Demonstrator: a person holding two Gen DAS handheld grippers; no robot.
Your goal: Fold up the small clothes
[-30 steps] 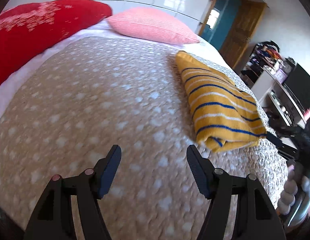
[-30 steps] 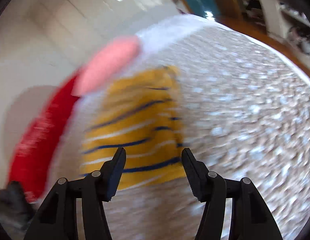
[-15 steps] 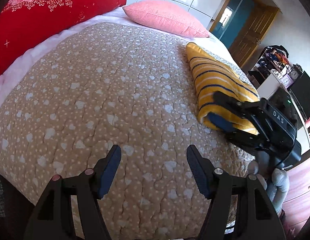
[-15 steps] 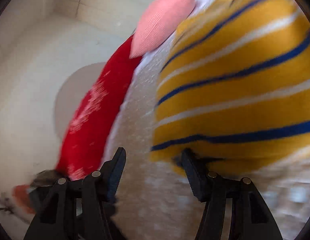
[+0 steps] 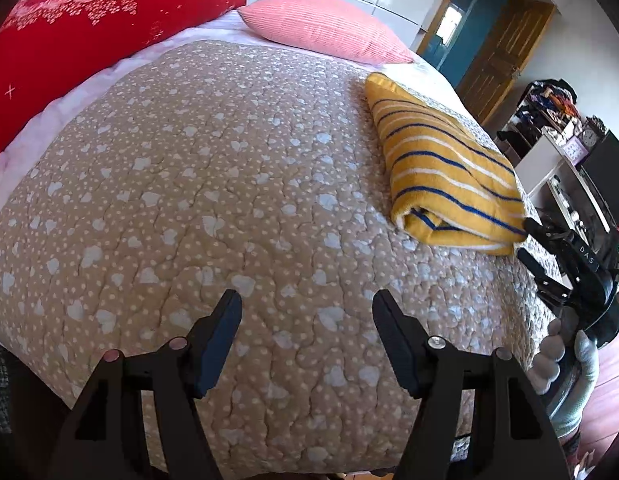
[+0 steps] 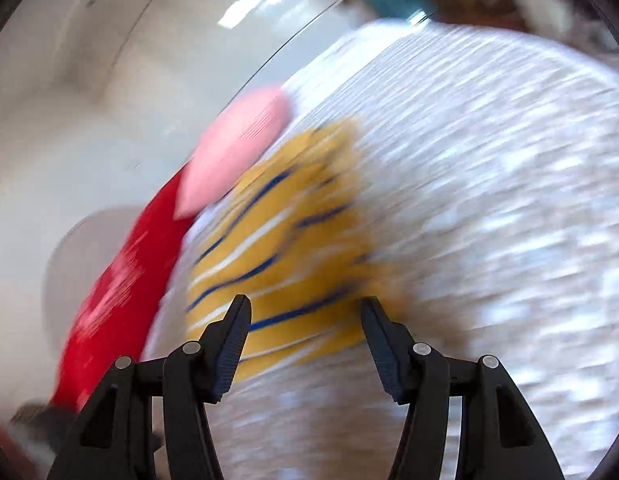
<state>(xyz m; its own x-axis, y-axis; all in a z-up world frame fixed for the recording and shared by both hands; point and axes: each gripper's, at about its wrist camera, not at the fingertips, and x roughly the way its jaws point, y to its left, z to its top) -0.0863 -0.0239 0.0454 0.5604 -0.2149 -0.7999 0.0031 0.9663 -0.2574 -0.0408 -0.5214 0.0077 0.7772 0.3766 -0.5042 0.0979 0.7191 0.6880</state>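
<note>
Both tools are spread wide and carry nothing. Half a second ago my right tool [image 5: 527, 240] had its jaws around the near end of the folded yellow striped garment [image 5: 441, 176]; now it has pulled back off it and sits just beside that near right corner, at the bed's right edge. Its own camera is smeared with motion, so I judge it is swinging away, but the garment [image 6: 285, 256] shows ahead of its open jaws rather than between them. My left tool [image 5: 305, 340] hovers over the bare stretch of the tan heart-print quilt [image 5: 213, 184], well apart from the garment, much as it did a second ago.

That garment lies as a neat rectangle on the right side of the bed, running from near toward the pink pillow [image 5: 325, 26] and red pillow [image 5: 81, 28] at the far end. With it released and holding its shape, I read this fold as finished. No other garment is visible to me.
</note>
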